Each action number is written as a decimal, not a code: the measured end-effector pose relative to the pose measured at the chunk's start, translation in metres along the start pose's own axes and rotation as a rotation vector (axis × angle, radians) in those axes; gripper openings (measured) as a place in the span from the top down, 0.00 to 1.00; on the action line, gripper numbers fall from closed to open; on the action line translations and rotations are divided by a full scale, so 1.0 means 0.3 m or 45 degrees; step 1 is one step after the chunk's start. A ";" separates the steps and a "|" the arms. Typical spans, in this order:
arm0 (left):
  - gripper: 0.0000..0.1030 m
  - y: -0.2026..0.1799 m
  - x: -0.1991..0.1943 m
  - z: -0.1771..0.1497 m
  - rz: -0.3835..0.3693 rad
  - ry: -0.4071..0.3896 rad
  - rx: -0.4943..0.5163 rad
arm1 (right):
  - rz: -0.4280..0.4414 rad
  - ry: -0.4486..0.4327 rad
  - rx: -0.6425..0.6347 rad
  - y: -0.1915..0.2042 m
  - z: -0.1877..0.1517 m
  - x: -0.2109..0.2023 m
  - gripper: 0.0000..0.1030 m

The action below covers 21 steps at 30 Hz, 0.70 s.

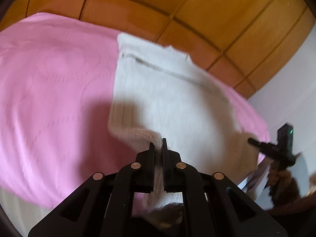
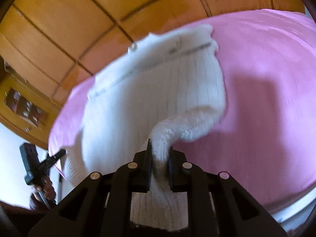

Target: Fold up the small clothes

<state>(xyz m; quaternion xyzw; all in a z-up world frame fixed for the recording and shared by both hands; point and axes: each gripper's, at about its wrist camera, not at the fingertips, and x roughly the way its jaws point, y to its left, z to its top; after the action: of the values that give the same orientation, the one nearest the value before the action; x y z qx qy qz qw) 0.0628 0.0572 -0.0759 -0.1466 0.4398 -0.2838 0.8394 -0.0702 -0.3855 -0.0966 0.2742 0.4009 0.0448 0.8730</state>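
**Both grippers clamped on the white knit garment**

In the left wrist view we found the left gripper [image 1: 158, 142] pinching a rolled edge of the white knit garment [image 1: 167, 90], which lay on the pink bedcover [image 1: 55, 83]. Only the right wrist view showed a wooden shelf [image 2: 25, 106] at far left. There the right gripper [image 2: 160, 148] pinched another bunched edge. Bare bedcover lay beside the garment; a wooden panelled wall [image 1: 227, 9] stood behind.

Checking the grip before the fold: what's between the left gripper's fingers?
A bunched edge of the white knit garment, pinched in the left gripper; the left wrist view shows it.
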 end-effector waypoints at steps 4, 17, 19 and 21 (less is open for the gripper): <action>0.95 0.001 0.069 0.146 -0.016 -0.045 -0.020 | 0.002 -0.069 0.071 -0.024 0.131 0.047 0.89; 0.79 0.142 0.290 0.428 0.110 -0.042 -0.298 | -0.088 -0.180 0.302 -0.200 0.378 0.140 0.34; 0.59 0.163 0.271 0.431 0.146 -0.067 -0.305 | -0.067 -0.227 0.320 -0.210 0.374 0.093 0.31; 0.53 0.186 0.239 0.412 0.143 -0.096 -0.308 | -0.076 -0.240 0.285 -0.209 0.354 0.053 0.28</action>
<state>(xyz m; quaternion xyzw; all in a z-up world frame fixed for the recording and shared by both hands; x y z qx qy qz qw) 0.2163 0.0578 -0.0800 -0.2324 0.4465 -0.1756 0.8461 0.0087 -0.4809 -0.0836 0.3607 0.3277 -0.0522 0.8717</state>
